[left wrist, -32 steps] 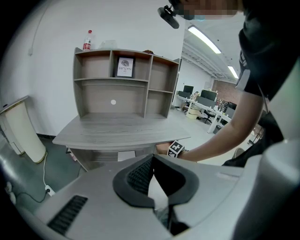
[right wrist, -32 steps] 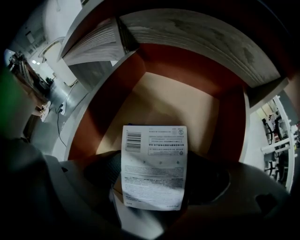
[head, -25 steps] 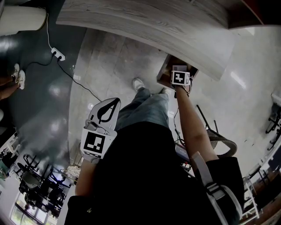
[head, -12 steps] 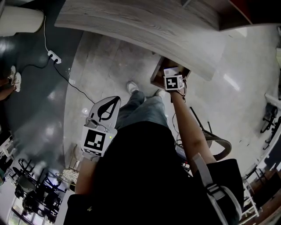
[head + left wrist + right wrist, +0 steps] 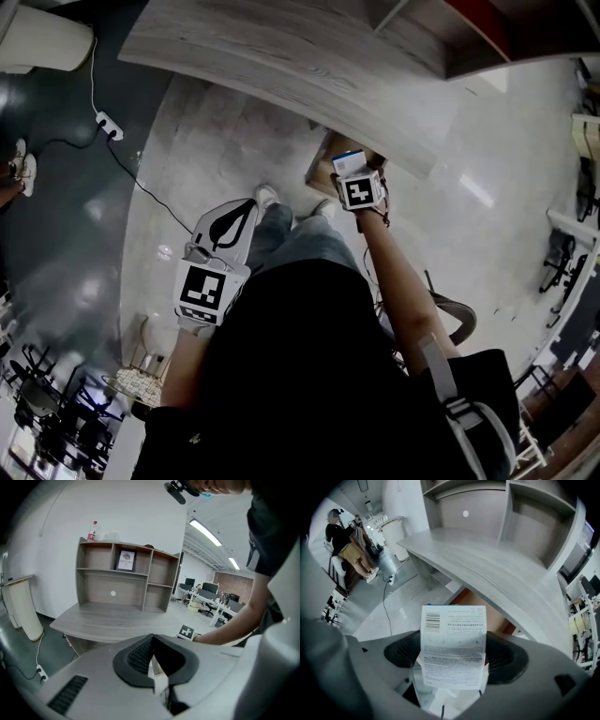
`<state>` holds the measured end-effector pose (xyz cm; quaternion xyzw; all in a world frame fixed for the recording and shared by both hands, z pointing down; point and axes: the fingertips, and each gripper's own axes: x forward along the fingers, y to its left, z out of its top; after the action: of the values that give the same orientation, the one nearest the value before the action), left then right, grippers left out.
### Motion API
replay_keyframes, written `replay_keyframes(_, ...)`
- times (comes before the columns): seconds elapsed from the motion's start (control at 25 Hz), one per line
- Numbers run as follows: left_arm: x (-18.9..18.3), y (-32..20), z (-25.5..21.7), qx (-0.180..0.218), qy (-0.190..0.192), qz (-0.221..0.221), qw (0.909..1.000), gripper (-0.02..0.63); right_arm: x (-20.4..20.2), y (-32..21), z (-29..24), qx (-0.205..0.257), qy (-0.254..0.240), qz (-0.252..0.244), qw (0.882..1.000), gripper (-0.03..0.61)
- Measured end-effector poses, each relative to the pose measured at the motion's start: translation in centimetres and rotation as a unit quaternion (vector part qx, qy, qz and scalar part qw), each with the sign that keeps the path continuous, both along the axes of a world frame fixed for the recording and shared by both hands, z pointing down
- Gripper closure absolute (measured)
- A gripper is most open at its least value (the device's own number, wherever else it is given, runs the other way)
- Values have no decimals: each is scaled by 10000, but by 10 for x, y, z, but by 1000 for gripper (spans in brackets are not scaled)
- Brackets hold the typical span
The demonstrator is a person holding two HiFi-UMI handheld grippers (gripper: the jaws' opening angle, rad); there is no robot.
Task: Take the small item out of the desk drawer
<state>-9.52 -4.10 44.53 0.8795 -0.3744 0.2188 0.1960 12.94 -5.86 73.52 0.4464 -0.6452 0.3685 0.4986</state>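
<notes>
Under the front edge of the grey wooden table (image 5: 309,66), the right gripper (image 5: 454,654) is pinching a small white carton (image 5: 453,644) between its fingers (image 5: 506,656), one dark pad pressing on each side. The carton is standing upright in the grip, its printed face with a barcode at the upper left turning toward the camera and a thin blue edge showing along its top. Just behind it, the brown desk drawer (image 5: 474,600) is standing open beneath the tabletop. From the head view the carton is sitting over the drawer's mouth, and whether it is wholly clear of the drawer cannot be told.

Off to the person's left, the left gripper (image 5: 153,644) is hanging at hip height, well apart from the drawer. Its fingers are pressing together with nothing between them, pointing toward the table.

Along the table's back, a shelf unit (image 5: 126,578) is carrying a red-capped bottle (image 5: 92,530) on its top board and holding a framed card (image 5: 125,560) in an upper compartment.

On the floor, a power strip (image 5: 104,123) is lying with its cable trailing away, and the person's shoe (image 5: 267,195) is resting near the drawer.
</notes>
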Motion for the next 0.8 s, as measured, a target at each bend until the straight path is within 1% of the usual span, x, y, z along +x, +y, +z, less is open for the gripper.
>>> replay_keyframes(0.2, 7, 1, -9, 84, 136, -123, 9998, 604, -16, -6, -41, 280, -318, -358, 9985, 169)
replay_keyframes(0.4, 13, -1, -21, 206, 228, -215, 9993, 604, -32, -19, -101, 836, -599, -701, 9922, 169)
replay_keyframes(0.68, 17, -5, -39, 392, 352, -322, 9981, 604, -45, -19, -178, 1424, -1060, -780, 9810, 169)
replay_keyframes(0.8, 20, -8, -46, 466, 413, -353, 9974, 604, -48, -20, -210, 1711, -1239, -806, 9741, 169)
